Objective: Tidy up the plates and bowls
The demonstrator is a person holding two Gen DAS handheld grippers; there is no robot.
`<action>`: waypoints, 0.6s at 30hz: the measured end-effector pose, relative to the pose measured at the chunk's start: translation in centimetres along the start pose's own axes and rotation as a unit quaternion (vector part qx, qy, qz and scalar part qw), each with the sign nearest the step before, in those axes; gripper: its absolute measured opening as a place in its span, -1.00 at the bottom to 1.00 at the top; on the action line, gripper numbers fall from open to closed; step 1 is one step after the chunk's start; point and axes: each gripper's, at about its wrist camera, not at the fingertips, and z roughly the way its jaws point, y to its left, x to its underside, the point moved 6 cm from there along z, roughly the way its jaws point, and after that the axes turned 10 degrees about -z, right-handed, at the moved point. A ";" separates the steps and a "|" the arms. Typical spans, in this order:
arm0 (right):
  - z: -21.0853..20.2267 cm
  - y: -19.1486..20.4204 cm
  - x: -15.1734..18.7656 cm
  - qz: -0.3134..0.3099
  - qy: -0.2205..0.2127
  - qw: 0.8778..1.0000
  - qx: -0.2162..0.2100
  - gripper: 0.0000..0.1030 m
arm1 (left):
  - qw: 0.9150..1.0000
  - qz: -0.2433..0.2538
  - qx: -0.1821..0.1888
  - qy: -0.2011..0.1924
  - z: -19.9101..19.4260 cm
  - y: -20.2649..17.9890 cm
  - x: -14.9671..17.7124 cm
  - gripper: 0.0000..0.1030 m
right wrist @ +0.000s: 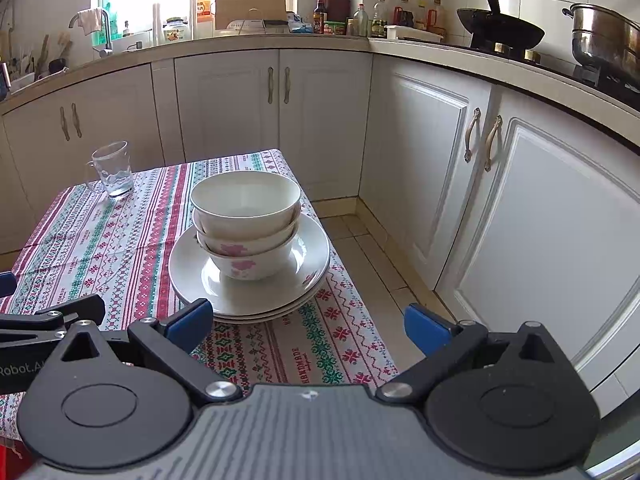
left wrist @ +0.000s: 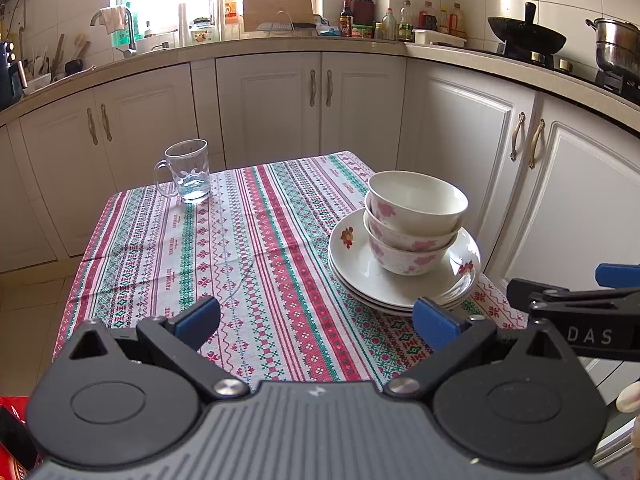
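**Bowls and plates stacked, both grippers standing off**

Three bowls (right wrist: 246, 224) are being carried nested one inside another, the lower ones marked with pink flowers, and they are being borne by a pile of plates (right wrist: 312, 258) of which about three rims can be counted. The whole stack is being held up by the counter (left wrist: 248, 248) near its right edge, on a striped, patterned cloth. In the left wrist view the same bowls (left wrist: 416, 220) are being shown slightly tilted in their nest, with the plates (left wrist: 352, 264) beneath them.

Nothing is being grasped. The right hand-held gripper (right wrist: 308, 322) is being held released, its blue pads spread wide, just short of the near rim of the plates and apart from them. The left hand-held gripper (left wrist: 316, 318) is likewise being kept released and empty, with its right pad close to the plate rim but no contact being shown.

A glass mug (left wrist: 186, 172) is being left at the far left corner of the cloth, well apart from the stack. Behind, white cabinets (right wrist: 228, 116) and a cluttered kitchen worktop with a wok (right wrist: 500, 32) and a steel pot (right wrist: 608, 44) are being seen.

As a judgement, the gathering is being regarded as largely done: no loose plate or bowl is being shown elsewhere. What may be left is straightening the tilted bowls or carrying the stack away; which cannot be told.
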 end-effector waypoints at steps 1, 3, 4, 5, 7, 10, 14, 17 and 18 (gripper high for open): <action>0.0 0.0 0.0 0.000 0.000 1.000 0.001 1.00 | 1.000 0.000 0.000 0.000 0.0 0.0 0.0 0.98; 0.0 0.0 0.0 0.000 0.000 1.000 0.002 1.00 | 1.000 -0.001 0.000 0.001 0.0 0.0 0.0 0.98; 0.0 0.0 0.0 -0.001 0.000 1.000 0.002 1.00 | 1.000 -0.001 0.001 0.001 0.0 0.0 0.0 0.98; 0.0 0.0 0.0 -0.001 0.000 1.000 0.002 1.00 | 1.000 -0.001 0.001 0.001 0.1 0.0 0.0 0.98; 0.0 0.0 -0.1 -0.001 0.000 1.000 0.002 1.00 | 1.000 -0.002 0.000 0.001 0.1 0.0 0.0 0.98; 0.0 0.0 -0.1 -0.001 0.000 1.000 0.003 1.00 | 1.000 -0.002 0.000 0.002 0.1 -0.1 0.0 0.98; 0.0 -0.1 0.0 -0.002 -0.001 1.000 0.004 1.00 | 1.000 -0.002 -0.001 0.002 0.1 -0.1 0.0 0.98; -0.1 -0.1 0.0 -0.002 0.000 1.000 0.004 1.00 | 1.000 -0.002 -0.001 0.002 0.1 -0.1 0.1 0.98; -0.1 -0.1 0.0 -0.003 0.000 1.000 0.005 1.00 | 1.000 -0.002 -0.001 0.002 0.1 -0.1 0.1 0.98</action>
